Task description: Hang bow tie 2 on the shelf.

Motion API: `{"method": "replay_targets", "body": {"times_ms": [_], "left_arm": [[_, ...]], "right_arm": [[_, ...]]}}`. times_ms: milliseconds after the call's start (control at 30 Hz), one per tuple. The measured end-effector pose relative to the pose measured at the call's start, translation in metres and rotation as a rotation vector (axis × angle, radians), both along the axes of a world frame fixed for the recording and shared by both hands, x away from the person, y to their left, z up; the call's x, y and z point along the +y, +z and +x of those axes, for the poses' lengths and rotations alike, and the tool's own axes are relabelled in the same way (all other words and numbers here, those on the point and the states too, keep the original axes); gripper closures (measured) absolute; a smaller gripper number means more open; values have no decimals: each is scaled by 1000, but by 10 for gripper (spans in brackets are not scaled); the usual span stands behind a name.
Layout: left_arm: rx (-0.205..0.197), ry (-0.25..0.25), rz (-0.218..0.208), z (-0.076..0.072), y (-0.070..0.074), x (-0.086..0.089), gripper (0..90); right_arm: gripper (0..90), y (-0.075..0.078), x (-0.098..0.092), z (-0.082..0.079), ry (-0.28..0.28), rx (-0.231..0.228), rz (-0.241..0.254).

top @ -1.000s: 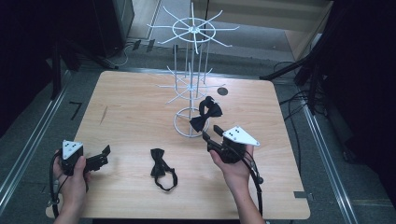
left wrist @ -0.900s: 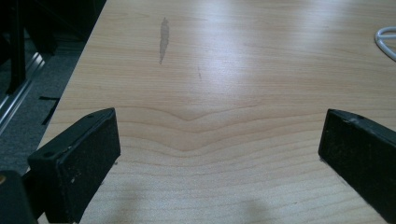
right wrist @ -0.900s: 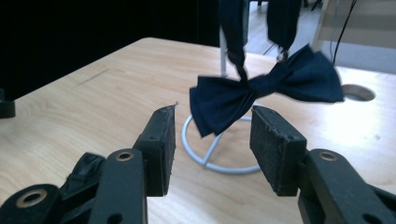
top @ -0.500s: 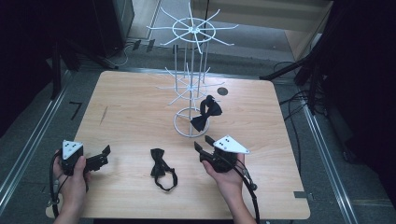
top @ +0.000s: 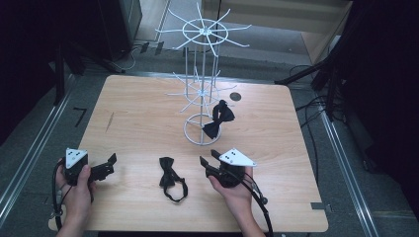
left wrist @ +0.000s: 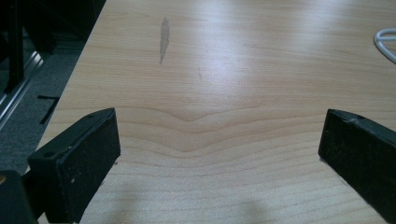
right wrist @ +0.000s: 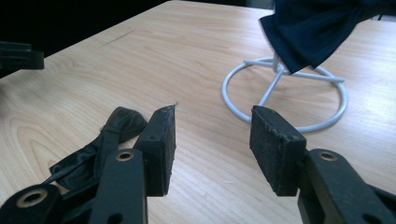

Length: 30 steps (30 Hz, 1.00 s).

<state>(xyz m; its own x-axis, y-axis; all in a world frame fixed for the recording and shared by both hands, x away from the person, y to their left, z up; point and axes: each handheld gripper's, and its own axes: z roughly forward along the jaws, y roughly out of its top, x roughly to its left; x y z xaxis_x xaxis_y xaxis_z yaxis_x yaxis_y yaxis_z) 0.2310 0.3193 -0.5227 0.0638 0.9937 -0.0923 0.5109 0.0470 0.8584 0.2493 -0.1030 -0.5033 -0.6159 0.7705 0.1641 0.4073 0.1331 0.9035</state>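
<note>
Jaws of both grippers gape empty over the wooden table (top: 148, 113), dark room around.

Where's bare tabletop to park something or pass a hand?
Free: the wide far-left stretch of the light wooden table, from the white wire rack to the left edge; also the right side beyond the rack. Crowded: the near middle, where the flat black bow tie lies between the left gripper and right gripper.

dim surroundings, soft overhead glare (wood sheen).
</note>
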Motion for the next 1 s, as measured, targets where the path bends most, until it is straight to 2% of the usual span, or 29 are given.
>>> {"method": "replay_targets", "body": {"times_ms": [1000], "left_arm": [[-4,2,-3,1,0,2,0]], "right_arm": [[521,-22,32,-17,95,52,-44]]}}
